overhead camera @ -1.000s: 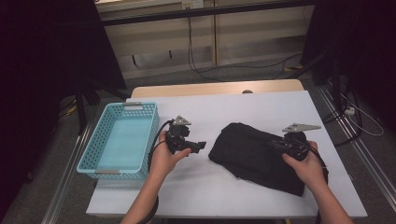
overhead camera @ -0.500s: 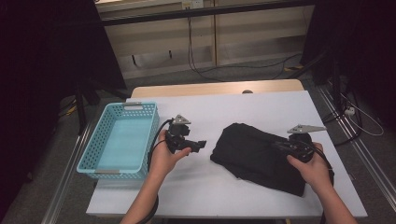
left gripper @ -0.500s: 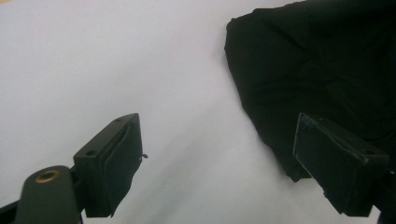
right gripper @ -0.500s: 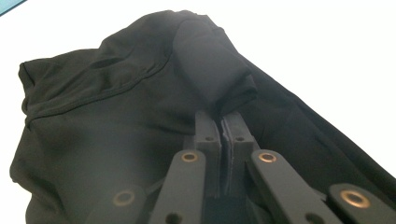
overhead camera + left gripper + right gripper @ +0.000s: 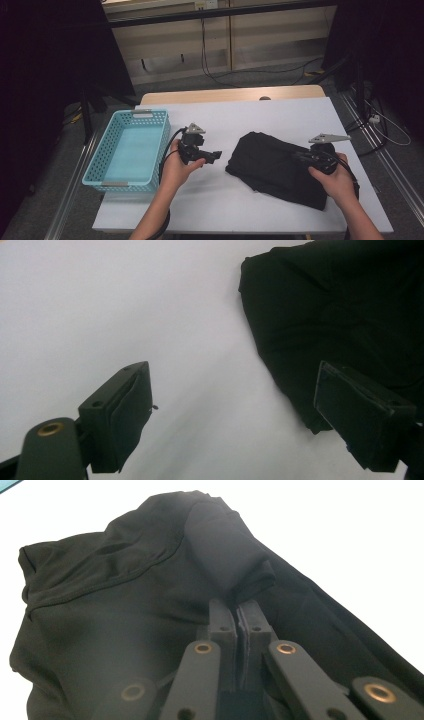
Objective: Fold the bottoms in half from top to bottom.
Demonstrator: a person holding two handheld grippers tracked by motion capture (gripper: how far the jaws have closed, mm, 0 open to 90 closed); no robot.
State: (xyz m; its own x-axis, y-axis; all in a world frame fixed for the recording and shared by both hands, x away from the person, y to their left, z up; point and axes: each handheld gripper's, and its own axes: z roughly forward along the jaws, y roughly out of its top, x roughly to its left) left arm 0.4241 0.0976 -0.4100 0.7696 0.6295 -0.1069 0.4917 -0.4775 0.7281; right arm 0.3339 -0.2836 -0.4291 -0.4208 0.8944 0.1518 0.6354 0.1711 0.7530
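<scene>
Right gripper: fingers closed, pinching a fold of the black garment | left gripper: fingers spread wide, nothing between, just left of garment's edge | garment: crumpled on white worktop, right of centre | blue basket: far left, well apart

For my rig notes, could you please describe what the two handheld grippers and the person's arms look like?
Both the left gripper and the right gripper are black, each topped with a grey three-cornered plate. The jaws are flat rectangular black blocks on arms with brass-coloured rivets. A black cable loops from the left gripper. The forearms are bare, with no sleeves in sight.
</scene>
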